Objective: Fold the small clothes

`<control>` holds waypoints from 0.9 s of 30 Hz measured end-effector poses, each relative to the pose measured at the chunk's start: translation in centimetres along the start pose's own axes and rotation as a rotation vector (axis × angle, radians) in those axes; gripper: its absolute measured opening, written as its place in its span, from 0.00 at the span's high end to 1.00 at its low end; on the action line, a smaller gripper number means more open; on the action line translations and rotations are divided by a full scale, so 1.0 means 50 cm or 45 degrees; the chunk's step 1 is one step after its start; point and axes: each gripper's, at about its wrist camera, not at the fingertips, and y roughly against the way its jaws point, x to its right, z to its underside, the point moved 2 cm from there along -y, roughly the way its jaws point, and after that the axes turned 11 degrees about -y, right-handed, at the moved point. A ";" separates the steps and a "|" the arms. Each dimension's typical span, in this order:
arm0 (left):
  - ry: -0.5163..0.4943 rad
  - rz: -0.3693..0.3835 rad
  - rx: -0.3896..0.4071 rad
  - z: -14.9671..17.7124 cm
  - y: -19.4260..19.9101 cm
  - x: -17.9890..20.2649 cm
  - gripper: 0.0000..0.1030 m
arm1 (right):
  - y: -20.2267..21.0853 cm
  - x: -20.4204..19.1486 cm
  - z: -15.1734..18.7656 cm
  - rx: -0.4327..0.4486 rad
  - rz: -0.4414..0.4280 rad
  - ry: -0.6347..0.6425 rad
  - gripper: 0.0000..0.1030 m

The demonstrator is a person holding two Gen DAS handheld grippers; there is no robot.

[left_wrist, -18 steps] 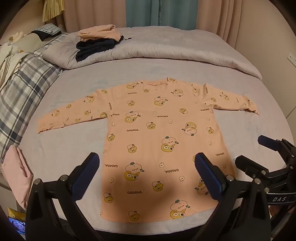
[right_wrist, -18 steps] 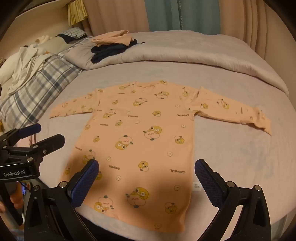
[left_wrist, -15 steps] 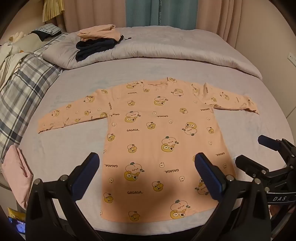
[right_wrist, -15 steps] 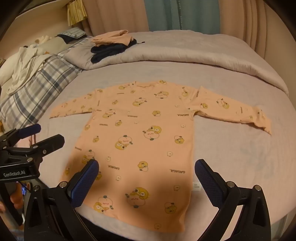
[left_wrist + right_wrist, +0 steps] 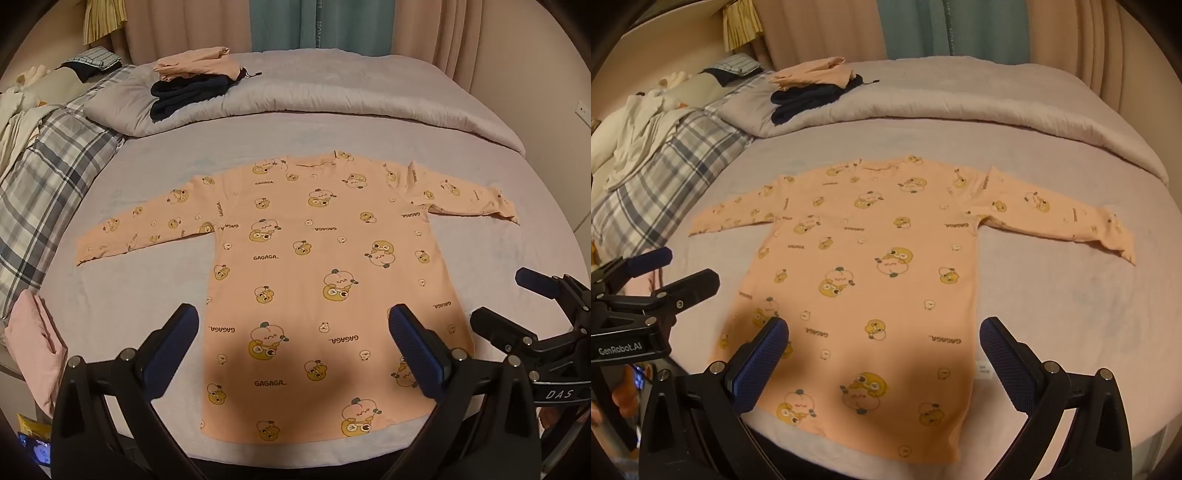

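A: Item one, location?
B: Peach printed shirt (image 5: pixel 325 280), spread flat on the bed (image 5: pixel 129 295), both sleeves out, hem nearest the tools.

A: Tools?
B: Left gripper (image 5: pixel 291 347) hung above the hem, jaws wide apart, holding nothing. Right gripper (image 5: pixel 882 350) likewise, spread wide, clear of the shirt.

A: Surroundings, relative to the shirt?
B: Beyond the collar: grey duvet (image 5: pixel 332 92) bearing a folded pile (image 5: pixel 195 85). Left of the shirt: plaid blanket (image 5: pixel 44 177); pink cloth (image 5: pixel 33 354) at the bed's edge.
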 end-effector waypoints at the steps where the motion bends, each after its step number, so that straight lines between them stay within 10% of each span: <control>1: -0.001 0.000 0.000 0.000 0.000 0.002 0.00 | 0.000 0.000 0.000 0.000 0.001 0.000 0.01; 19: 0.006 -0.004 -0.002 -0.004 -0.011 0.008 0.00 | -0.004 0.009 -0.002 0.000 -0.008 -0.016 0.01; 27: 0.211 0.182 -0.086 0.007 -0.105 -0.028 0.00 | -0.054 0.100 -0.003 -0.019 -0.213 -0.239 0.01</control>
